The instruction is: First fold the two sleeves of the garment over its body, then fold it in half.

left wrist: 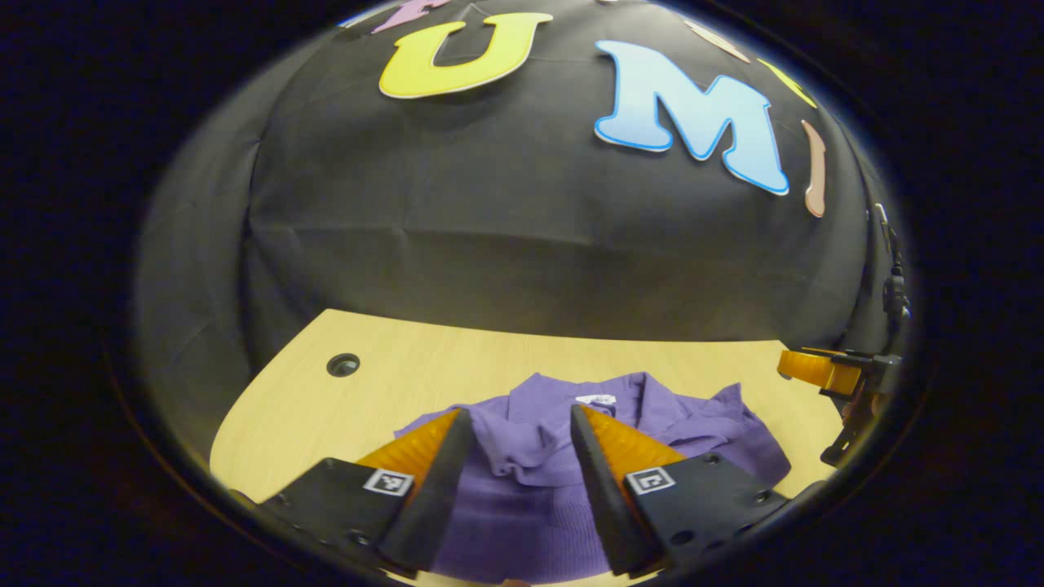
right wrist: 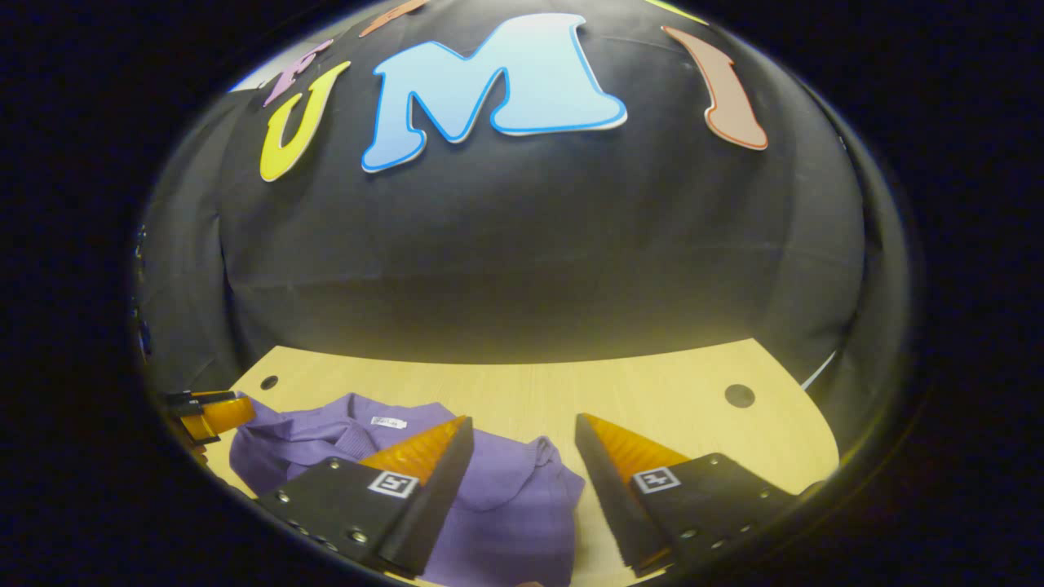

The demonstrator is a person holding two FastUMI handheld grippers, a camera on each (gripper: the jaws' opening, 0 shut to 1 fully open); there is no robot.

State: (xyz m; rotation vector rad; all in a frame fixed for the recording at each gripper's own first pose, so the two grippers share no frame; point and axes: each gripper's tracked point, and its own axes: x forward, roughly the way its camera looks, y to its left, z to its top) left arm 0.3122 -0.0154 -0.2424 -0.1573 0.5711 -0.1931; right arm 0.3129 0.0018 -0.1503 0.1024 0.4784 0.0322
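Note:
A purple knit garment (left wrist: 555,456) lies bunched on the pale wooden table (left wrist: 391,383), its collar and white label turned toward the far wall. My left gripper (left wrist: 520,424) hovers open above the garment's near part, nothing between its fingers. In the right gripper view the same garment (right wrist: 506,497) lies at lower left. My right gripper (right wrist: 524,432) is open over the garment's right edge, with bare table under its right finger. The other gripper (left wrist: 840,379) appears at the far right of the left gripper view, and at the far left (right wrist: 204,412) of the right gripper view.
The table has a round cable hole near each back corner (left wrist: 342,364) (right wrist: 740,395). The black cloth wall stands right behind the table's far edge. Bare wood lies to the right of the garment (right wrist: 693,408) and to its left (left wrist: 326,416).

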